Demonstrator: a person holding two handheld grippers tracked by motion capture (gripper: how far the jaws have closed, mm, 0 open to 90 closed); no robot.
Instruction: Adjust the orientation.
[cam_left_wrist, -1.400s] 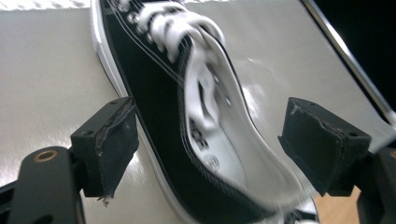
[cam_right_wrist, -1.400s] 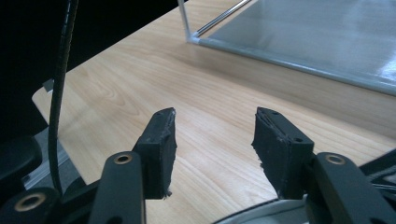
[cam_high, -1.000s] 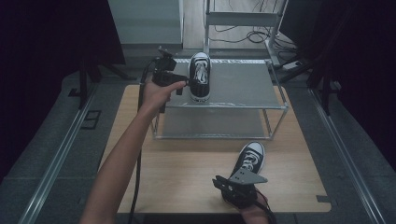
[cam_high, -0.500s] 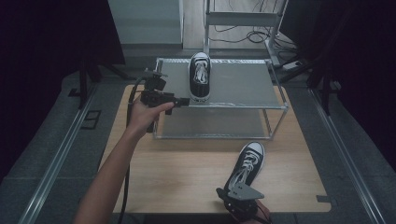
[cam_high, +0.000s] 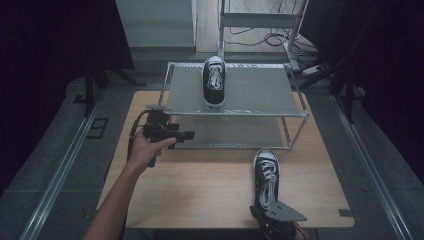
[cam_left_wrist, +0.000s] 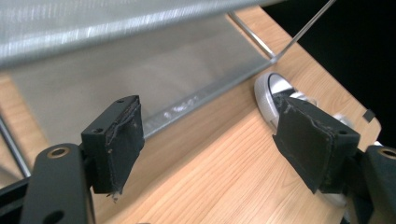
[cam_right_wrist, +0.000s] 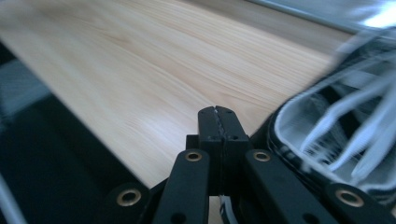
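One black-and-white sneaker (cam_high: 214, 82) stands on the top shelf of a metal rack (cam_high: 255, 92). Its twin (cam_high: 266, 177) lies on the wooden table (cam_high: 200, 190), toe toward the rack. My left gripper (cam_high: 187, 136) hovers level by the rack's front left corner. In the left gripper view its jaws (cam_left_wrist: 208, 140) stand apart with nothing between them, and the table sneaker's toe (cam_left_wrist: 271, 88) shows beyond. My right gripper (cam_high: 270, 209) sits at the table sneaker's heel. Its jaws (cam_right_wrist: 217, 112) are pressed together and empty, just beside the sneaker's collar and laces (cam_right_wrist: 336, 135).
The rack has a lower shelf (cam_high: 235, 132) and thin wire legs. Bare tabletop lies between the two grippers. A second metal frame (cam_high: 260, 20) and cables stand behind the rack. Dark floor surrounds the table.
My left gripper left the shelf sneaker and came down and toward the person, to the rack's front left corner. My right gripper drew back along the table sneaker to its heel.
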